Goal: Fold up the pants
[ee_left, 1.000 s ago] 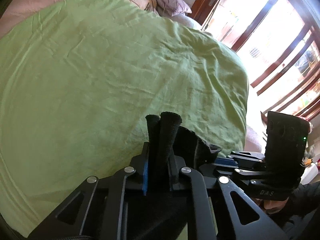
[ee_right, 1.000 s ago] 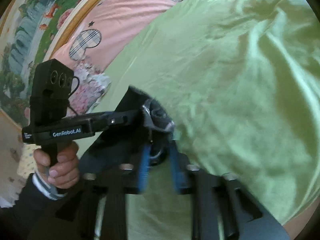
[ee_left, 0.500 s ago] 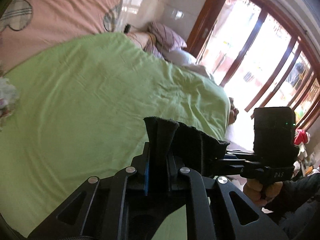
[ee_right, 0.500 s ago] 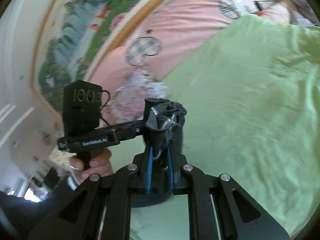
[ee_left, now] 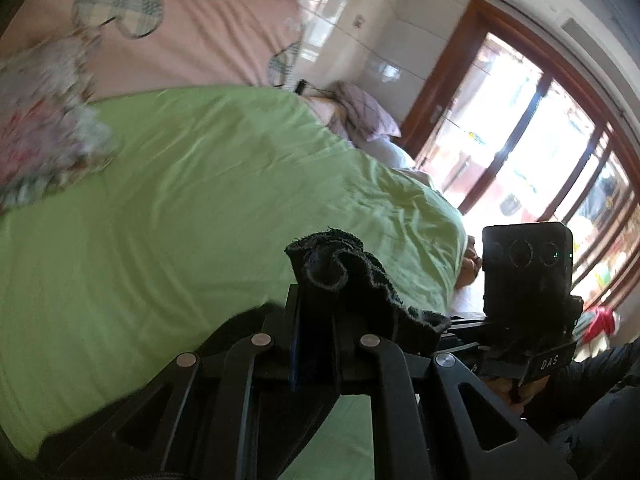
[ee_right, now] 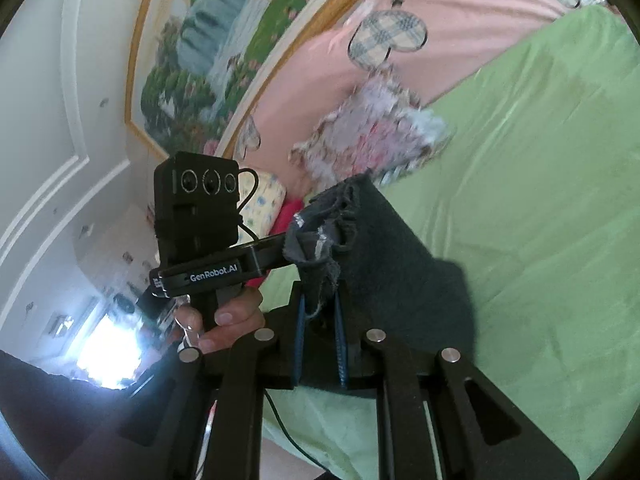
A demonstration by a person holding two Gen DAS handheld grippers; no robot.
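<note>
Dark pants [ee_left: 352, 280] are bunched between the jaws of my left gripper [ee_left: 316, 308], which is shut on their edge and holds them above the green bedspread [ee_left: 180, 208]. My right gripper [ee_right: 320, 292] is shut on another frayed edge of the same pants [ee_right: 384, 256]; the cloth hangs to the right over the bed [ee_right: 540, 200]. Each gripper shows in the other's view, the right one [ee_left: 524, 280] to the right and the left one [ee_right: 200, 216] to the left, close beside each other. Most of the pants hang hidden below the grippers.
A floral cushion [ee_left: 44, 140] [ee_right: 372, 136] lies at the bed's head against a pink padded headboard [ee_left: 180, 24]. Purple pillows [ee_left: 364, 112] lie at the far corner. A wood-framed window [ee_left: 540, 152] is on the right, a framed painting [ee_right: 240, 40] on the wall.
Both grippers have risen and tilted up with the pants; the views now show the headboard, wall and window instead of mostly the bedspread. Both stayed shut on the cloth.
</note>
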